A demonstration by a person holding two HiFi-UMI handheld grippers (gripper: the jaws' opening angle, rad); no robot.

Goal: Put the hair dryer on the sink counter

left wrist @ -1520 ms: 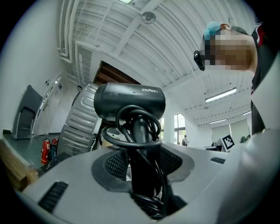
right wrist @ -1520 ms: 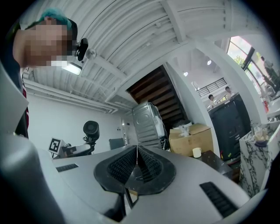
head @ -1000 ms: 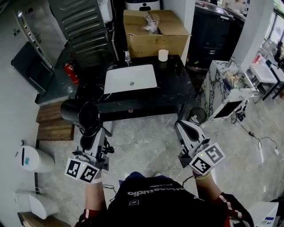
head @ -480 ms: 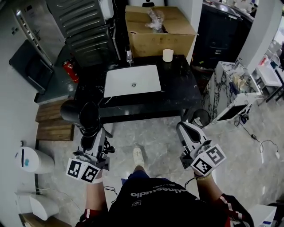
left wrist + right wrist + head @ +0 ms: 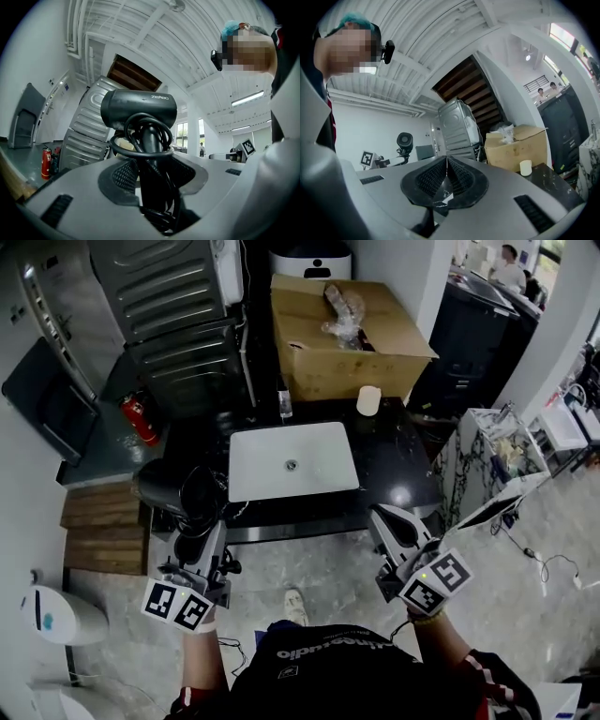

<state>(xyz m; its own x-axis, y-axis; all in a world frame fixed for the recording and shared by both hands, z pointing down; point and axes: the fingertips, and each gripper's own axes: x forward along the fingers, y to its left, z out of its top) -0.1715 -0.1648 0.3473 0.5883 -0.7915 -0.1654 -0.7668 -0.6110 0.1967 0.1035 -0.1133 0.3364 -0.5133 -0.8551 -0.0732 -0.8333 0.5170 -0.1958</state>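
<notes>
Jaws of the left gripper point(image 5: 149, 171) are clamping the black hair dryer point(image 5: 138, 108) by its cord-wrapped handle, holding it upright in the air by the front left corner of the dark sink counter point(image 5: 398, 460). The right gripper point(image 5: 446, 165) is hovering before the counter, its jaws pressing together on nothing.

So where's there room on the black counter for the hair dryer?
Widest bare patch: the black counter right of the white basin, in front of the white cup. The strip left of the basin is narrower. Back edge by the faucet is tight.
</notes>
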